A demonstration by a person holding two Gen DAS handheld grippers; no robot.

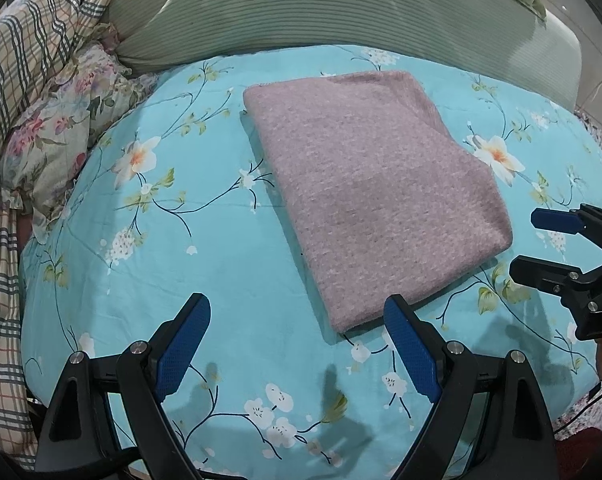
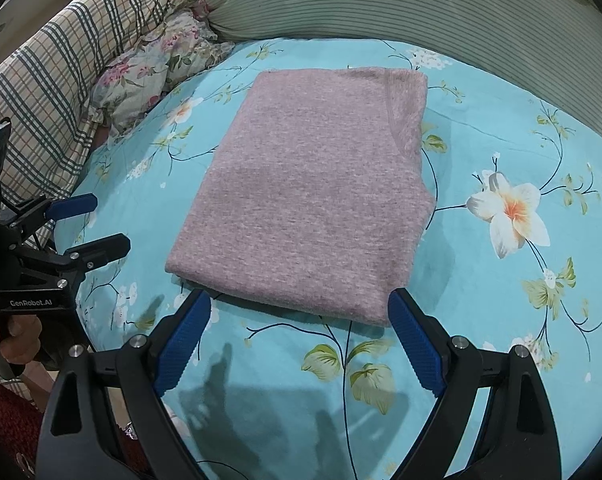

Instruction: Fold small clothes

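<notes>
A mauve knitted garment (image 1: 373,192) (image 2: 309,196) lies folded into a neat rectangle on the turquoise floral bedsheet (image 1: 229,248) (image 2: 501,120). My left gripper (image 1: 297,308) hovers open just short of its near edge, blue pads wide apart, nothing between them. In the right wrist view my right gripper (image 2: 299,304) is also open, its fingertips flanking the near edge of the garment without pressing it. Each gripper appears in the other's view: the right gripper (image 1: 525,244) at the garment's right, the left gripper (image 2: 109,224) at its left, both with jaws apart.
A green striped pillow (image 1: 341,12) (image 2: 421,4) lies beyond the garment. A plaid blanket (image 1: 29,80) (image 2: 61,72) and a floral quilt (image 1: 61,128) (image 2: 161,60) are bunched at the left. A hand (image 2: 17,332) holds the left gripper's handle.
</notes>
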